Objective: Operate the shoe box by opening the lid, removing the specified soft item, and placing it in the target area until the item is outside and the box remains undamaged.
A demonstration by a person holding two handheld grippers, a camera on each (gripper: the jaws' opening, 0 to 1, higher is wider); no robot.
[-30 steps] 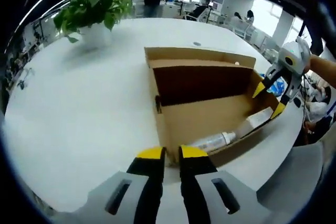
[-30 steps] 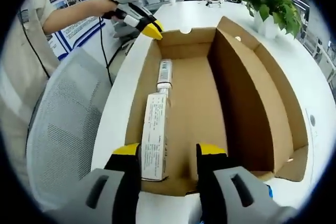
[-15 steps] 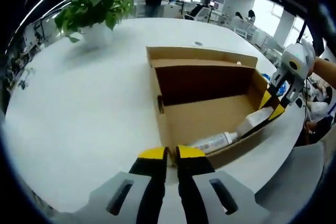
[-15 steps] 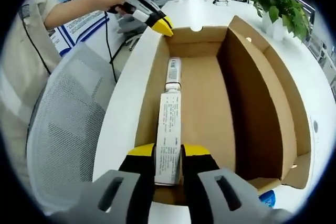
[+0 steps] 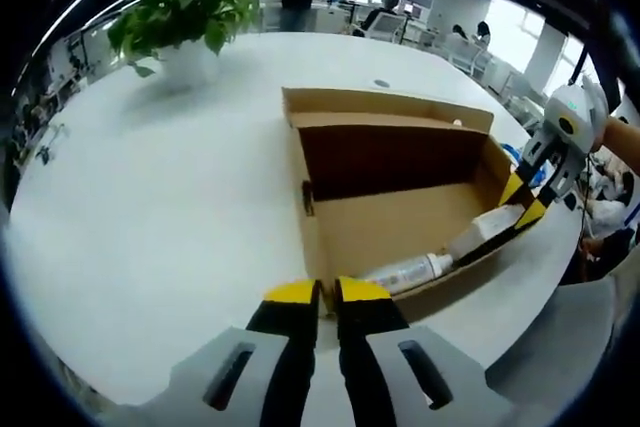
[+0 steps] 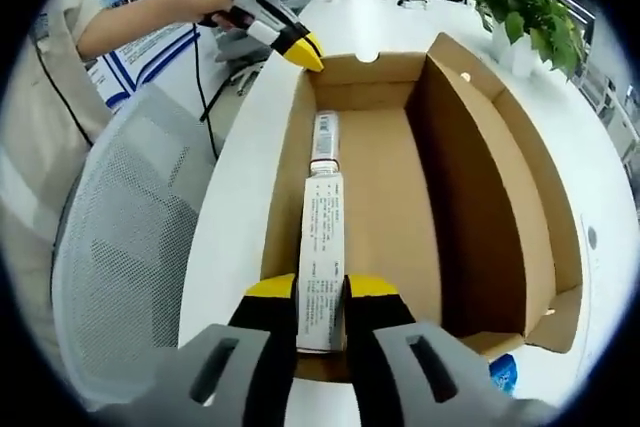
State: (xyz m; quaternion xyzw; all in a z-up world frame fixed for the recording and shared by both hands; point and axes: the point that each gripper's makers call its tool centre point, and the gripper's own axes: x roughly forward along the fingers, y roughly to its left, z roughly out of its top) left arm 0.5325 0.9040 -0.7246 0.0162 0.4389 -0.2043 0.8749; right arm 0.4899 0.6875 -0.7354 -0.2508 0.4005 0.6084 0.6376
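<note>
The box stands open on the table, and inside it, along the wall nearest the chair, a tube lies with its long axis pointing straight away from the right gripper. That gripper is the nearer one and is clenched on the near end of the tube, so I judge the next move is a lift up and back over the rim. The left gripper is closed on the box corner and steadies it.
</note>
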